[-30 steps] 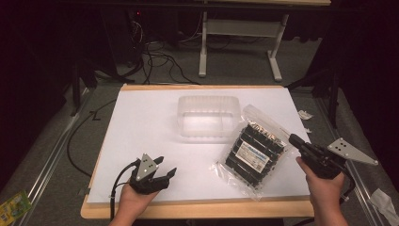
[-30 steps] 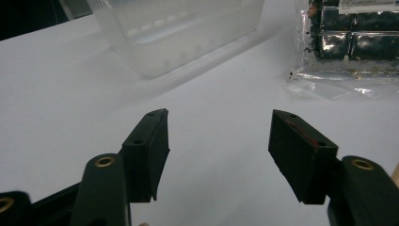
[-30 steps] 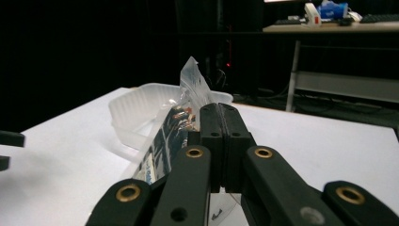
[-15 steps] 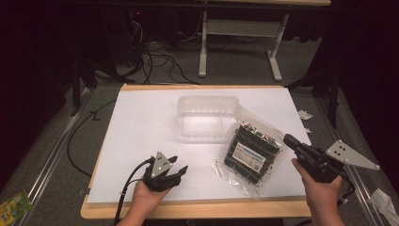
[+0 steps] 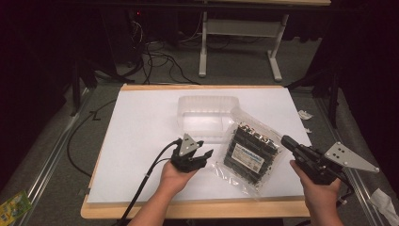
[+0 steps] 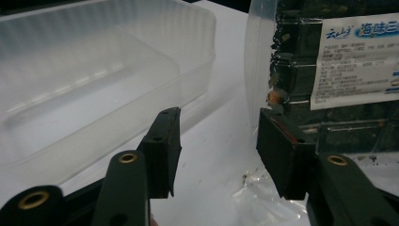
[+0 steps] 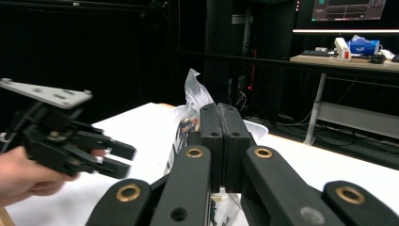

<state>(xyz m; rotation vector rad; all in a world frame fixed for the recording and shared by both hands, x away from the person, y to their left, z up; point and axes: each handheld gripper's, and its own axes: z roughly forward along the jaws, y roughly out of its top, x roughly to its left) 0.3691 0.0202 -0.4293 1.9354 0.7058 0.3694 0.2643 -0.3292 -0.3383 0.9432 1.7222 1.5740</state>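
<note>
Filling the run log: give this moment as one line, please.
left gripper: open, jaws just closing, nothing between | right gripper: shut on clear plastic bag of dark packets | clear plastic tray: untouched

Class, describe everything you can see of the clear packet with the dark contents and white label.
The packet is a clear, crinkly plastic bag holding rows of dark, blackish blocks, with a white and blue printed label on its face. It rests aslant on the white table cover, its far corner against or over the translucent plastic tub. The right gripper, jaws shut, meets its right edge, apparently pinching it. In the left gripper view, its clear, wrinkled margin lies beside the right pad; contact is unclear.
</note>
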